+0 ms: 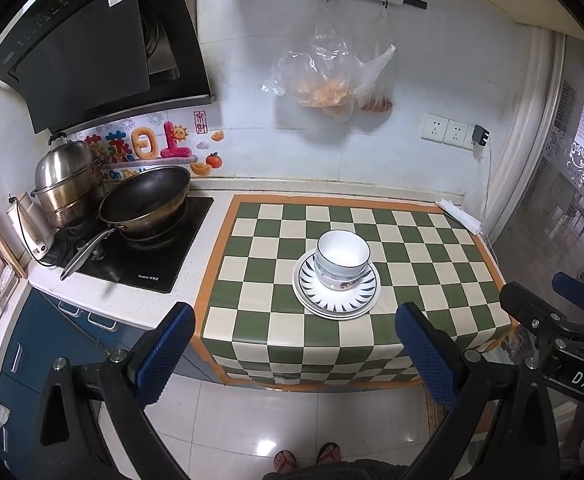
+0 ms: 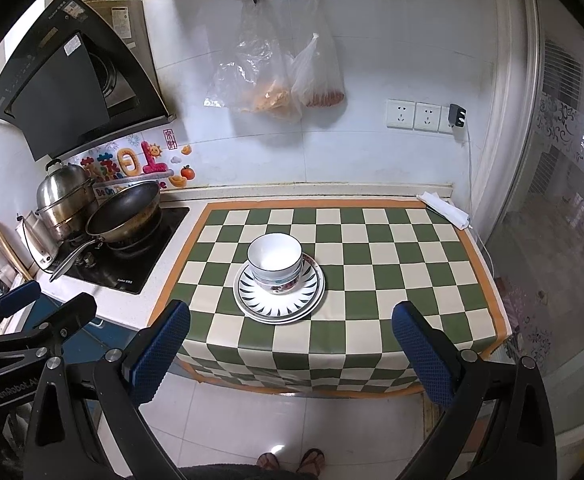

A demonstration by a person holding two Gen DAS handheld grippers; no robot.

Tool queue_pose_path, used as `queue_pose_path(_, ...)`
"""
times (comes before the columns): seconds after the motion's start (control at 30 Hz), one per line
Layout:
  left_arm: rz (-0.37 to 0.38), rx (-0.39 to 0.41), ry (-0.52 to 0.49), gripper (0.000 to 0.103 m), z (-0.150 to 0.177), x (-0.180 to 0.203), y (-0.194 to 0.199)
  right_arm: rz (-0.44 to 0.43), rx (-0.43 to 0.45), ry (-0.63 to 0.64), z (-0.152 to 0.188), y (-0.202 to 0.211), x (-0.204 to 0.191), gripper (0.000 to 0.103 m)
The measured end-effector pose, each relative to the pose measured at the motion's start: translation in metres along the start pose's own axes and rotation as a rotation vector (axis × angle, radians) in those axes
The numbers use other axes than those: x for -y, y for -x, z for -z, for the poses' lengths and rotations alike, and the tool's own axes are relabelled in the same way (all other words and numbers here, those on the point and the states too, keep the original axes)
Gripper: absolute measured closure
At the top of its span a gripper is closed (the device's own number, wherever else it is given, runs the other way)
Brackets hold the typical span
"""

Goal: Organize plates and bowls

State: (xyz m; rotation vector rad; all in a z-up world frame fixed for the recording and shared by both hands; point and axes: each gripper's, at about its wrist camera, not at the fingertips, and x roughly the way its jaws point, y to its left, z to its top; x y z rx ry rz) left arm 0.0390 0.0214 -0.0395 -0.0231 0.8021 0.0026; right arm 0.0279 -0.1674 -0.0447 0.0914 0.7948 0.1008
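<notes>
A: What are the fingers doing?
B: The left gripper (image 1: 295, 330) is holding its two blue-padded fingers (image 1: 166, 356) spread wide with nothing between them. The right gripper (image 2: 291, 330) is doing the same, its jaws wide apart and empty. Both are hovering off the front edge of the checkered mat (image 1: 411, 248), over the floor.

A: And the dishes?
B: They are sitting in one stack near the middle of the mat: stacked bowls (image 2: 276, 266), at least two, though I cannot tell the exact count, nested on two plates (image 2: 280, 294), the upper one rimmed with dark leaf marks.

A: What is lying around the mat?
B: Left of it, one wok (image 1: 146, 200) and one steel steamer pot (image 1: 66, 184) are standing on the stove. Above it, two plastic bags (image 2: 276, 76) are hanging on the wall. At its far right corner, a folded white cloth (image 2: 443, 208) is resting.
</notes>
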Motion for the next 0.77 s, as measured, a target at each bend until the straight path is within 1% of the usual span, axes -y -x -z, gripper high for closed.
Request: queue_pose_path(0.77, 0.005, -0.004, -0.015, 0.000, -0.0060, -0.0039, -0.0038, 0.010, -0.015, -0.018, 0.0030, -0.0096, 0.0010, 0.000)
